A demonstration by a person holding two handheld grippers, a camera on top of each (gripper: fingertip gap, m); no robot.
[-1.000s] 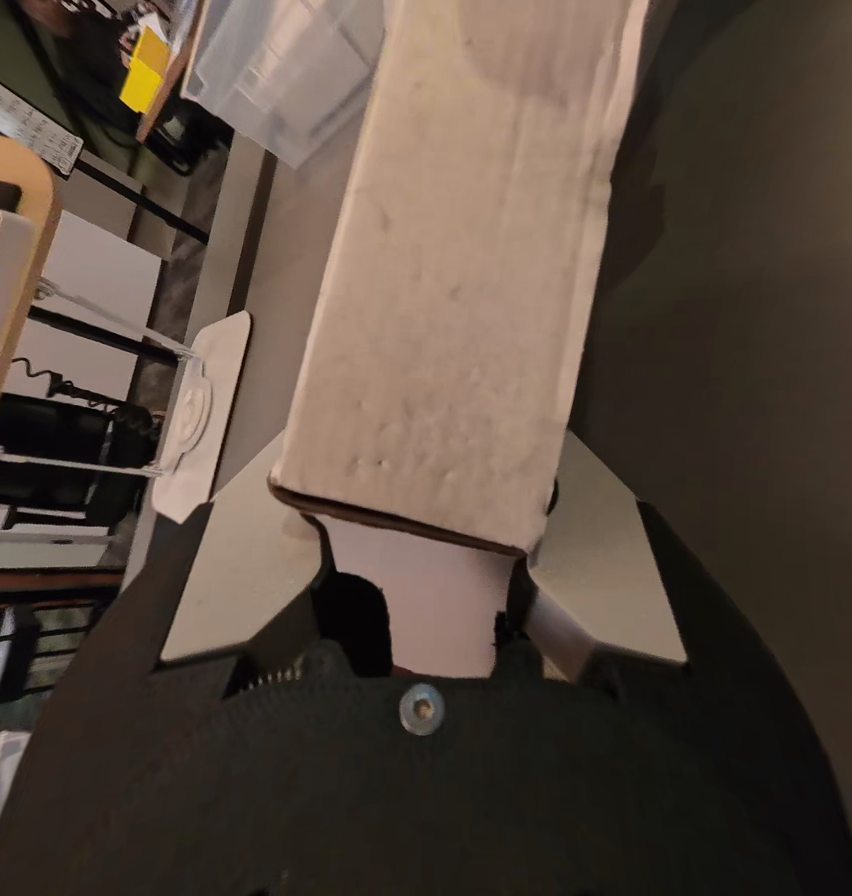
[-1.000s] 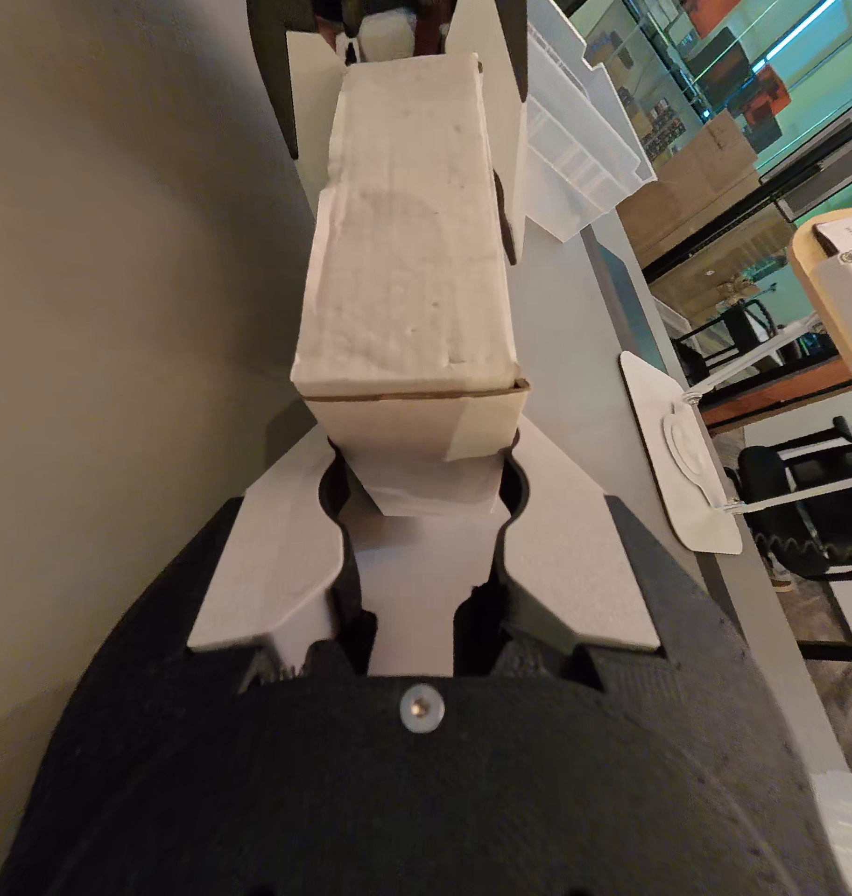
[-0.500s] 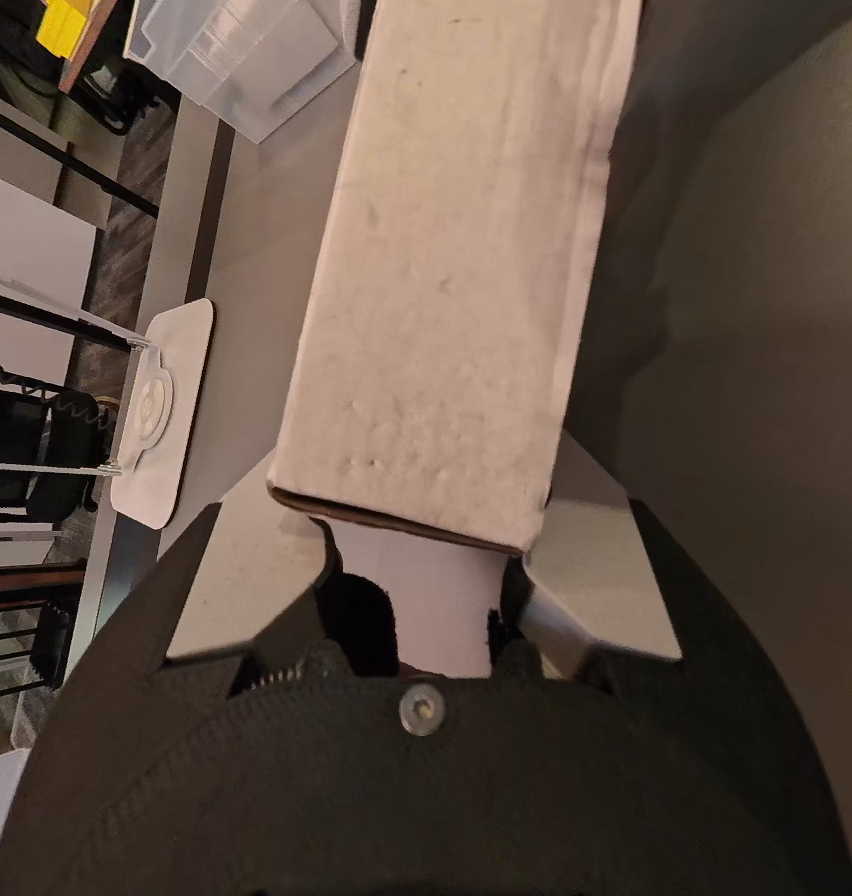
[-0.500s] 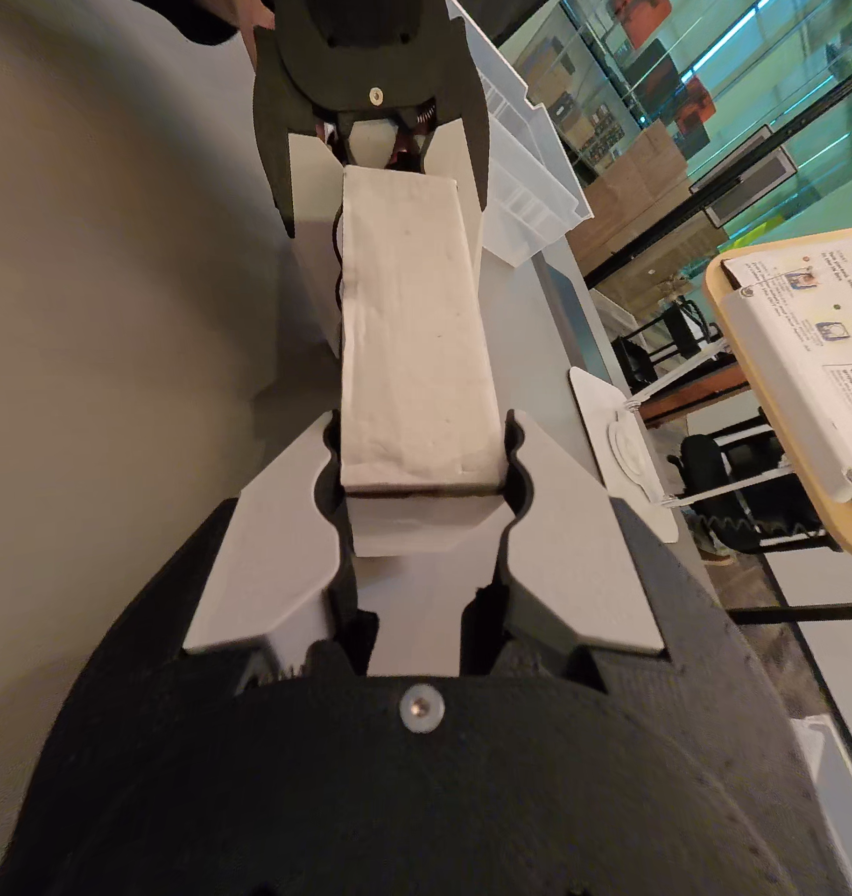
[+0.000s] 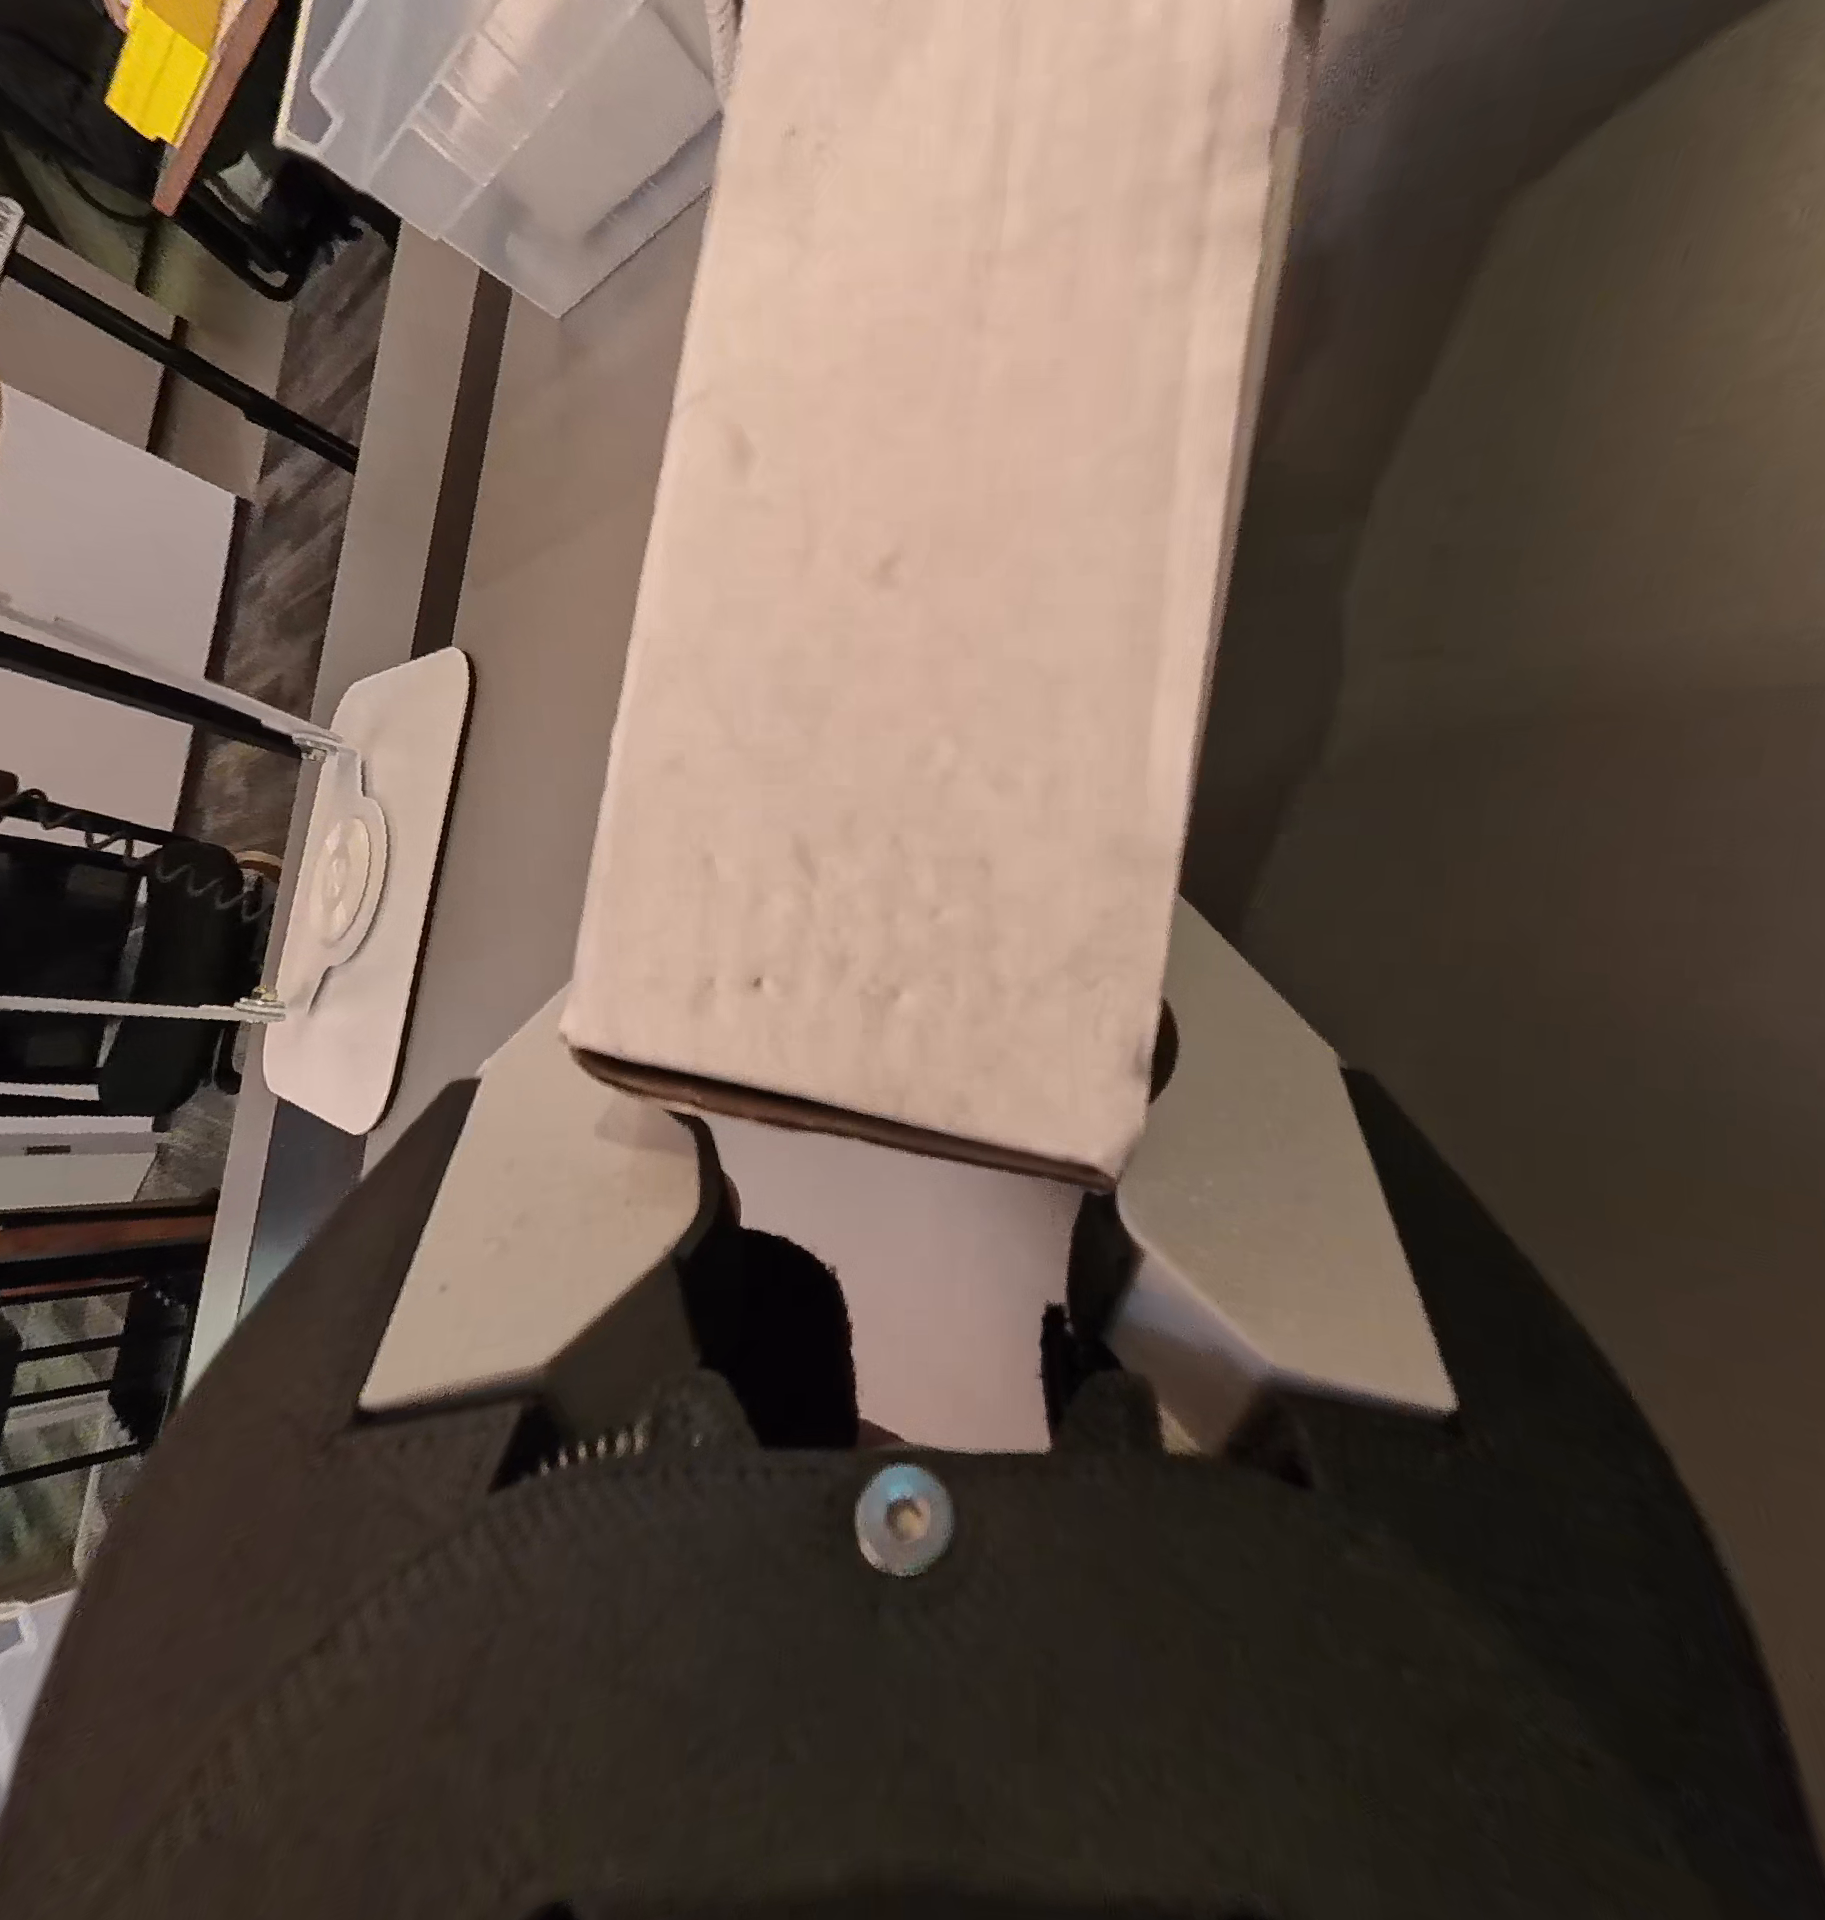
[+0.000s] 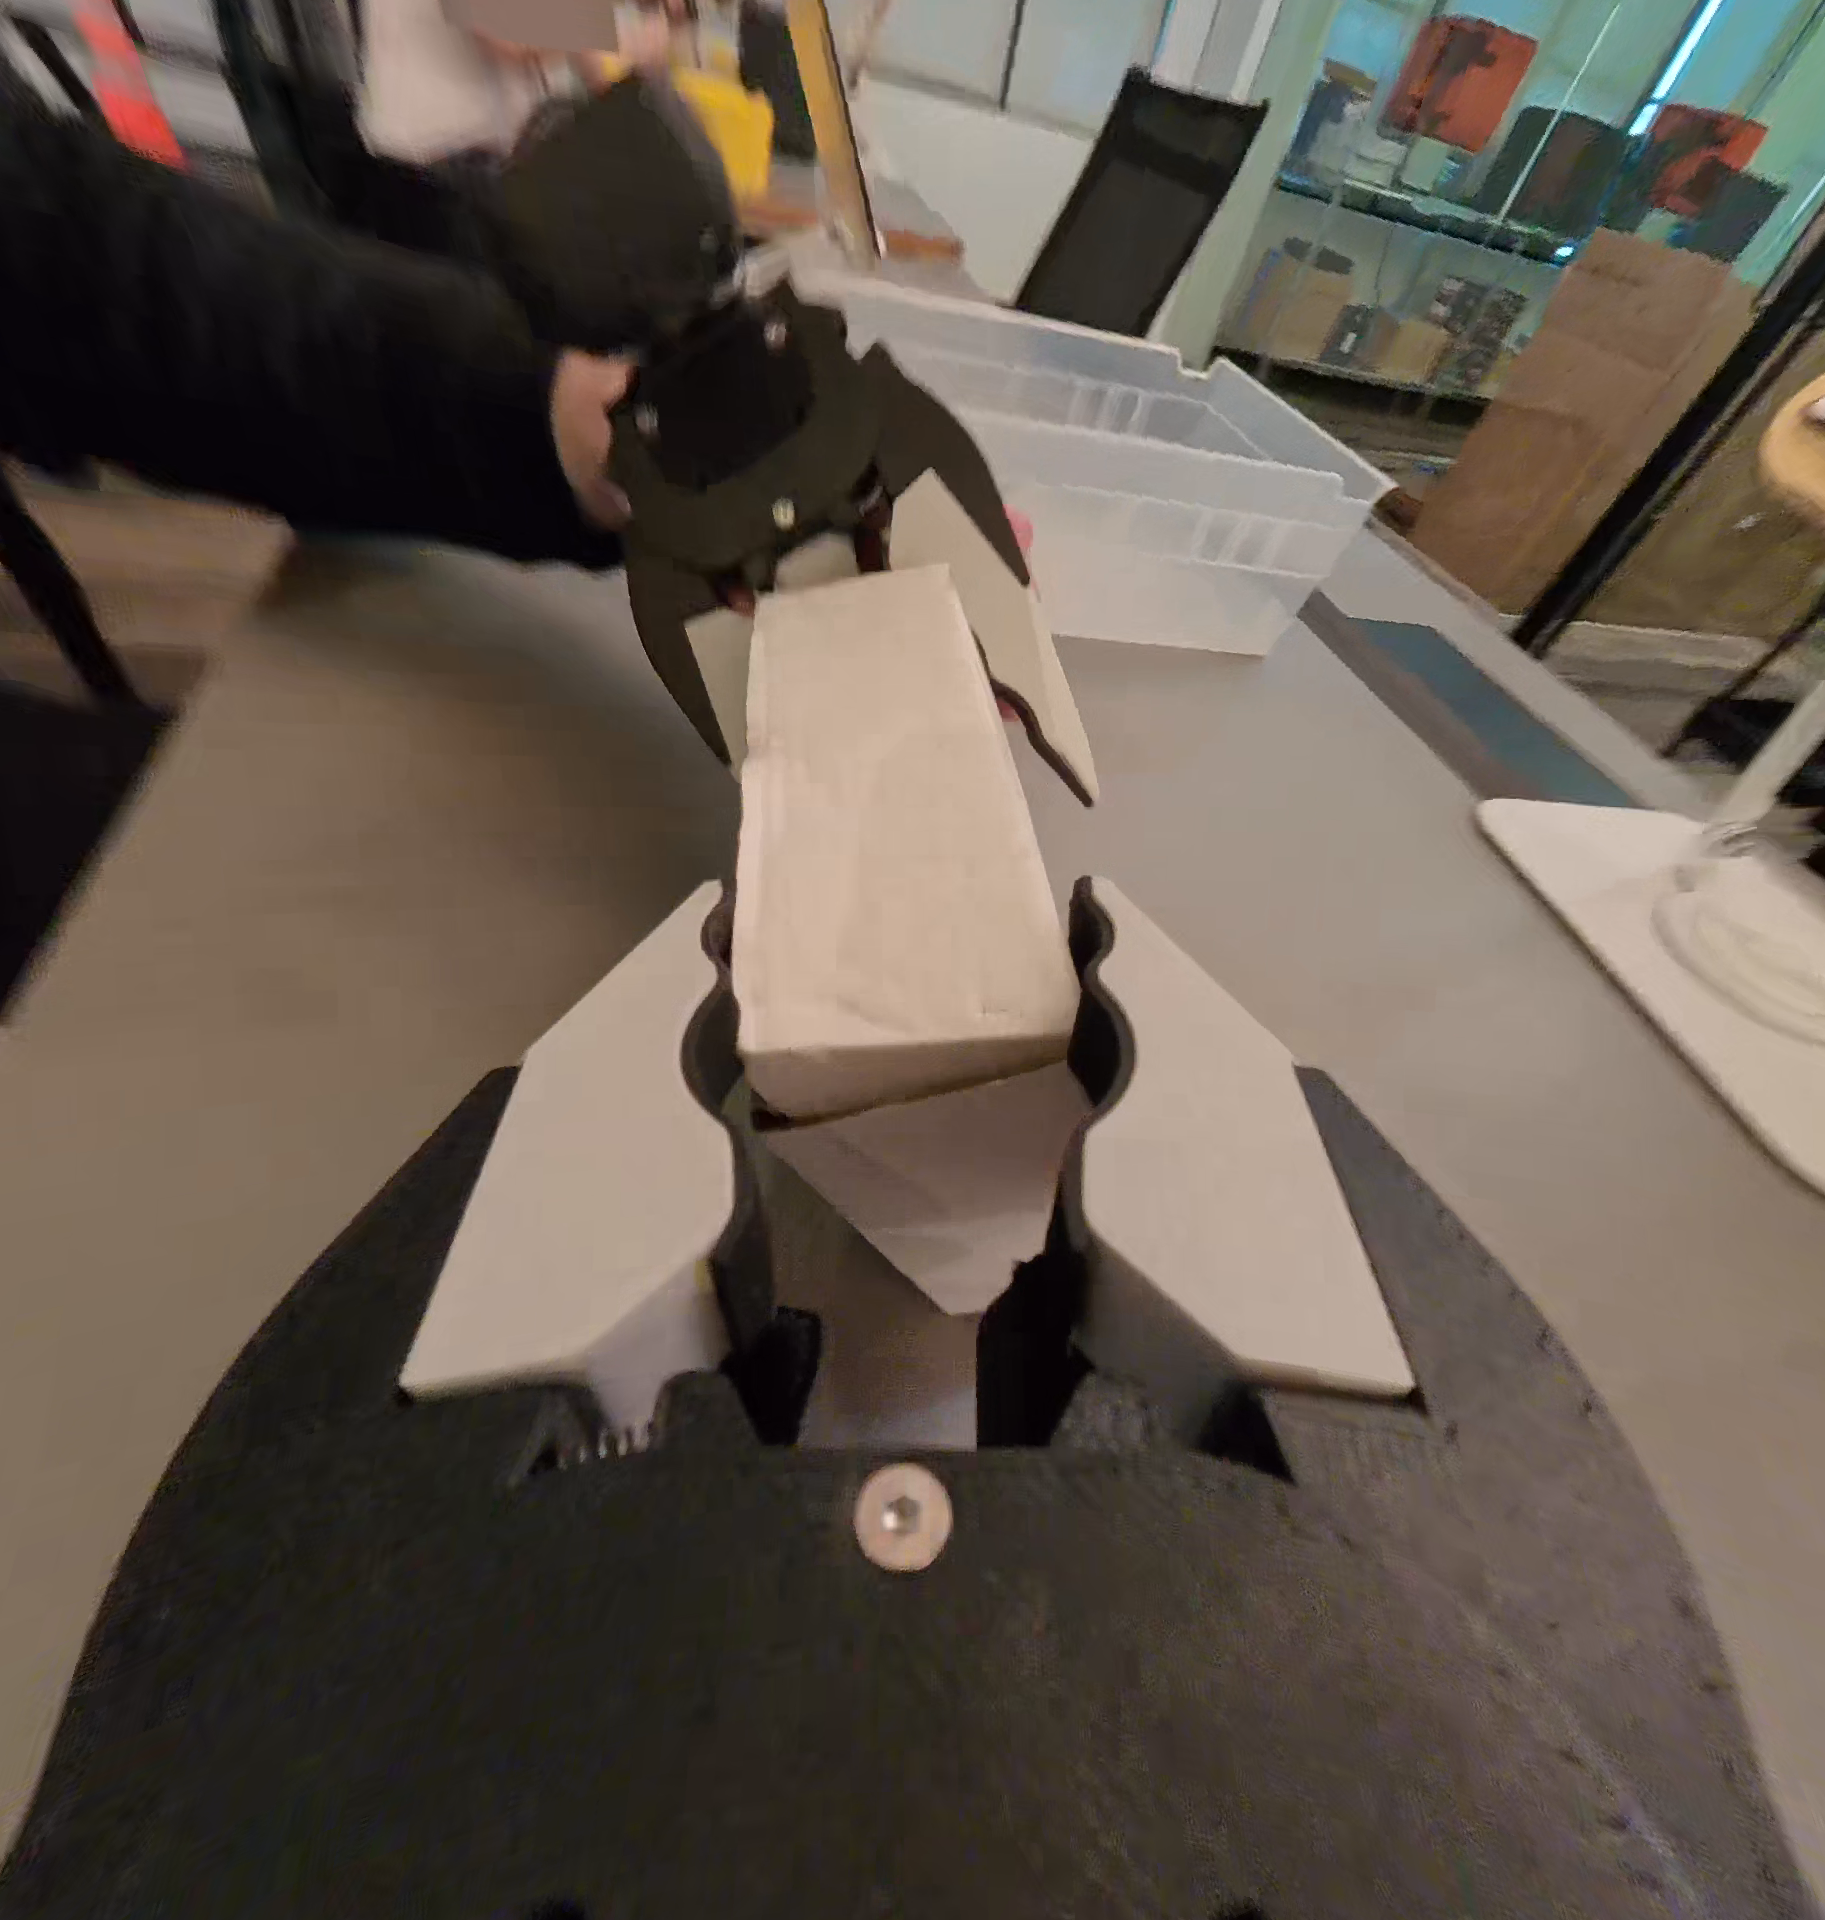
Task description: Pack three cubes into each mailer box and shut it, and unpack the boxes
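Note:
A long white mailer box (image 5: 939,520) is held off the grey table between both grippers. My left gripper (image 5: 866,977) is shut on one end, with a white flap (image 5: 949,1299) running back between its jaws. My right gripper (image 6: 903,888) is shut on the other end of the box (image 6: 887,966). The end flap (image 6: 918,1195) there hangs partly open between the fingers. The left gripper (image 6: 908,779) also shows in the right wrist view, held by a hand in a dark sleeve (image 6: 212,364). No cubes are in view.
A clear plastic bin (image 6: 1147,499) stands at the far side of the table (image 6: 368,831); it also shows in the left wrist view (image 5: 492,135). A white stand base with clear posts (image 6: 1718,987) sits near the right edge. Chairs and shelves lie beyond.
The right gripper has turned from a rolled pose to level, and the box end has slid deeper between its fingers. The end flap now sags open. The left grip is unchanged.

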